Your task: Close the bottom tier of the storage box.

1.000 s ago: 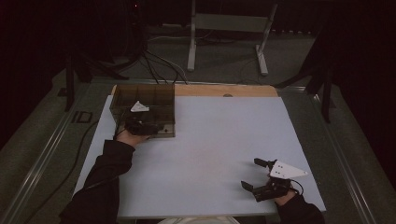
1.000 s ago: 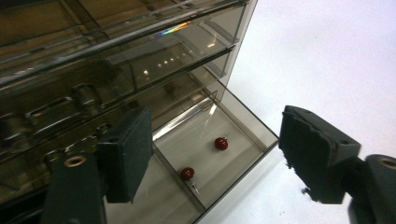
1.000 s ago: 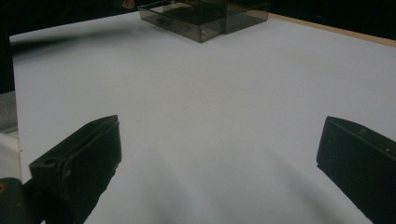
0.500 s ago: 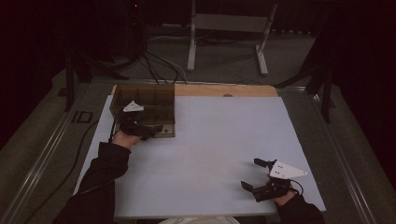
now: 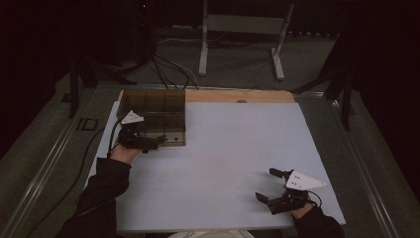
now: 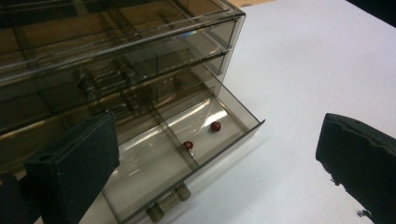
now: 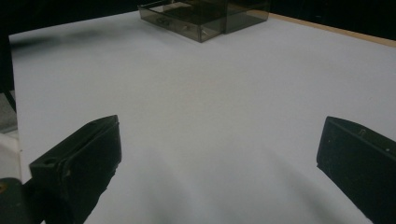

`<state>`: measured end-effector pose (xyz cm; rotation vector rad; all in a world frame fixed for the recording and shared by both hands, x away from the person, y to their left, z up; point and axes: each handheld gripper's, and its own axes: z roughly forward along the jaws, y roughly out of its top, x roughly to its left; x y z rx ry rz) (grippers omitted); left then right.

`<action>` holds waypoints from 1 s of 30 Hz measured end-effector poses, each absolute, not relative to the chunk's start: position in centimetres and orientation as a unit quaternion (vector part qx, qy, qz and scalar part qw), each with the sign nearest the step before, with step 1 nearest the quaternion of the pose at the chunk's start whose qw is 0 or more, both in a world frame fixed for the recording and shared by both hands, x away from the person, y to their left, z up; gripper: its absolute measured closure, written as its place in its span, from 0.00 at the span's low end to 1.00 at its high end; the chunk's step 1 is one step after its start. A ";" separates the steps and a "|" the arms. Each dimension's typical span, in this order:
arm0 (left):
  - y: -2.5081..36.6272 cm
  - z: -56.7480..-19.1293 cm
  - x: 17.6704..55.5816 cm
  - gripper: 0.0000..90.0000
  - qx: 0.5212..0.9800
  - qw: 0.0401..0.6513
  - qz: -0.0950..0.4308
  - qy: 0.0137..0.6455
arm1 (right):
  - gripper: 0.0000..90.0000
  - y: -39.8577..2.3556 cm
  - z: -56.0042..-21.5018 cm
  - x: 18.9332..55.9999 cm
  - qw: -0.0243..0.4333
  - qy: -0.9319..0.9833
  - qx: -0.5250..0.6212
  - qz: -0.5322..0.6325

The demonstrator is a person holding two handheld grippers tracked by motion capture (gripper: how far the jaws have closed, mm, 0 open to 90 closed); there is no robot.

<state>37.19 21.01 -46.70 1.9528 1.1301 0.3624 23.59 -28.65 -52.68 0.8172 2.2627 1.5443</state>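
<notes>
Two small dark-red round beads (image 6: 201,136) are lying in the pulled-out bottom drawer (image 6: 187,154) of a smoky brown translucent plastic drawer cabinet (image 5: 157,116), which is standing at the far left of the pale matte desk (image 5: 223,163). One bead is sitting against the thin divider that splits the tray; the other is resting just beside it in the neighbouring compartment.

Hovering just in front of that drawer, the left gripper (image 5: 141,141) is holding nothing: its jaws have just been opening and are now standing fully spread, with the drawer front and bare desk showing between them. Near the person's edge of the desk, well apart from the cabinet, the right gripper (image 5: 277,191) is also resting with jaws spread on nothing.

Judging from this, the drawer is being worked by its two stubby cylindrical knobs (image 6: 169,201). Doing it well probably means squaring the jaws to the drawer front and moving it straight along its runners, slowly, since the glossy hard plastic is looking slippery and the light cabinet may be sliding on the smooth desk. Round beads are likely to roll at any jolt.
</notes>
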 end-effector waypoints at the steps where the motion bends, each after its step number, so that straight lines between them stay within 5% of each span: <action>1: 21.1 -46.7 37.0 0.01 0.777 0.413 0.148 0.451 | 0.00 -28.7 -52.7 23.6 0.140 0.783 0.283 0.535; 30: 21.5 -50.1 34.1 0.01 0.761 0.382 0.154 0.501 | 0.00 -28.6 -52.7 23.8 0.138 0.782 0.283 0.538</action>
